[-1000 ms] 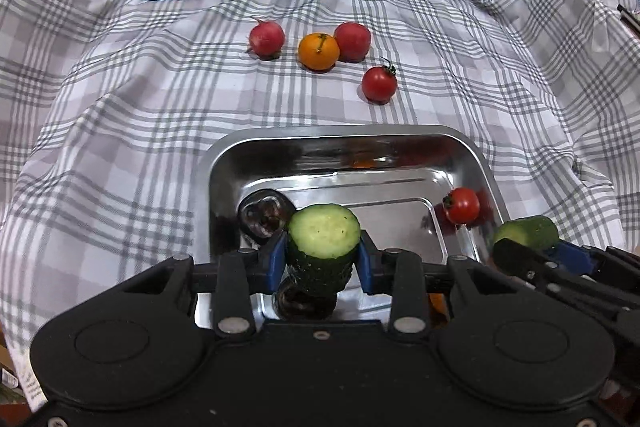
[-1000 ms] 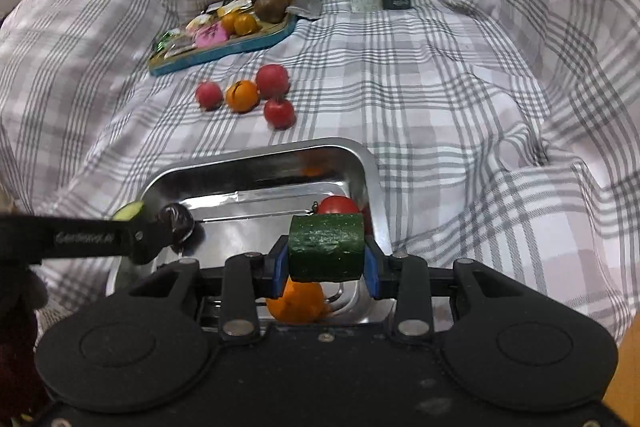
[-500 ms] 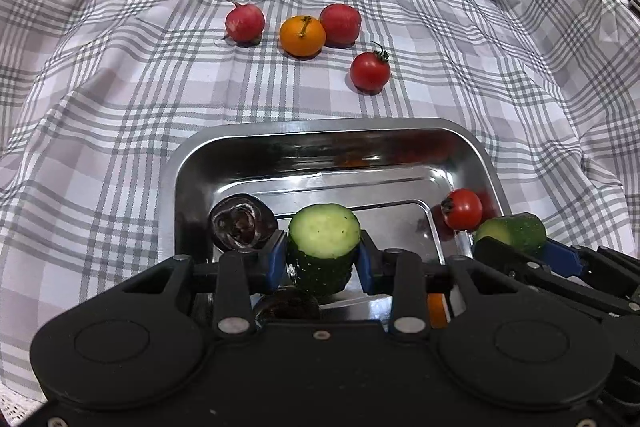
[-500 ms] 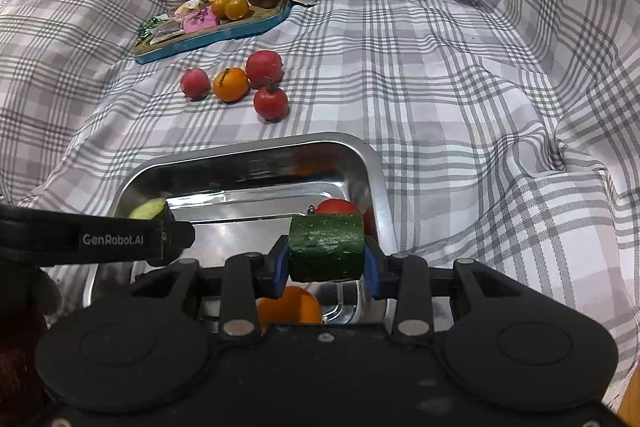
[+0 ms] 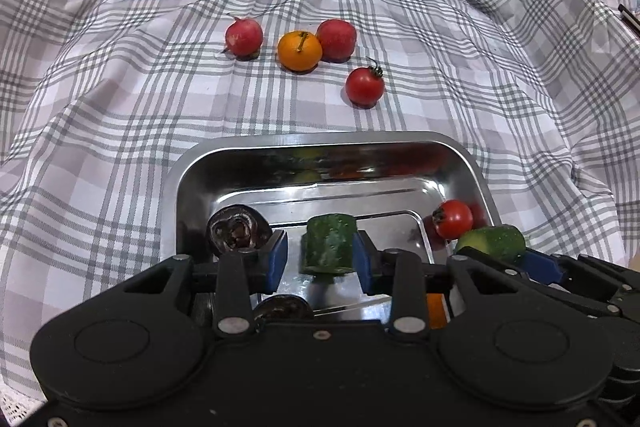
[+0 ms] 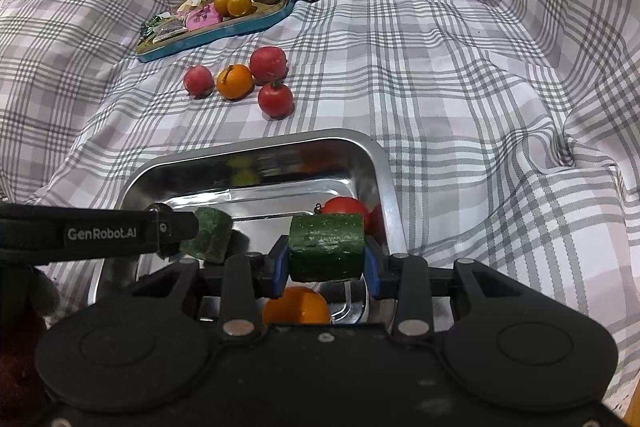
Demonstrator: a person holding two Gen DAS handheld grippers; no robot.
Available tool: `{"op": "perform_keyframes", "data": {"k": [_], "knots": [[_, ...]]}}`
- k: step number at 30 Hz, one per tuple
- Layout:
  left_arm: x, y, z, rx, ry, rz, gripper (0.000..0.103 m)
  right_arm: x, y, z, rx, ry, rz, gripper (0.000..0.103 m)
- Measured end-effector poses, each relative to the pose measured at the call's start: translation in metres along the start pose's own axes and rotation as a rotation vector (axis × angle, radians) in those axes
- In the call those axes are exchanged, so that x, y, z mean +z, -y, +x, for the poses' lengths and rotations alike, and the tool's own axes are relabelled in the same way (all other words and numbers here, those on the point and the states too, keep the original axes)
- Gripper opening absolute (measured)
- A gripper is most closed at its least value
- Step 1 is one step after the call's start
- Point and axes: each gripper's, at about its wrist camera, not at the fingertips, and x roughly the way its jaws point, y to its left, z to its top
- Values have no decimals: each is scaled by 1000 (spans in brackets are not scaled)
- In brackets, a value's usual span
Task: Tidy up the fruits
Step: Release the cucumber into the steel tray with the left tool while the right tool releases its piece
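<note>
The left gripper's point(image 5: 320, 259) fingers point(image 5: 274, 259) stand no wider than half a second ago, with the cucumber piece point(image 5: 329, 243) between them. That piece has turned: its pale cut face met the camera before, and now only dark green skin shows. It touches one blue pad, while a slim gap shows beside the other, so the grip looks loose, though the fingers are drawn as close as they go. From the right wrist the piece hangs tilted at the fingertip, over the near left part of the steel tray point(image 5: 320, 143).

The right gripper's point(image 6: 326, 261) fingers stay clamped on a second cucumber chunk point(image 6: 326, 245), crosswise as before, above the tray's near right corner.

In the tray lie a dark round fruit point(image 5: 238, 237), a tomato point(image 5: 453, 219) by the right wall and an orange point(image 6: 296, 307) under the right gripper. Beyond it, on the checked cloth point(image 5: 120, 131), two red fruits, an orange and a tomato sit unmoved.
</note>
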Motion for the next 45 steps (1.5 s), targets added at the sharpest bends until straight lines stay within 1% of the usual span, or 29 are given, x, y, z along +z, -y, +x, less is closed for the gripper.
{"op": "perform_keyframes", "data": {"k": [4, 18, 26, 35, 45], "knots": [[-2, -3, 0, 1, -13, -15, 44, 0, 3, 0, 4, 1, 20, 42], [-8, -1, -5, 15, -19, -4, 44, -2, 4, -7, 15, 22, 24, 42], [-2, -6, -9, 36, 0, 2, 44, 0, 6, -6, 15, 27, 16, 42], [18, -17, -15, 86, 62, 18, 44, 22, 7, 0, 14, 86, -15, 42], [55, -28, -13, 149, 162, 51, 44, 59, -6, 17, 29, 166, -87, 42]]}}
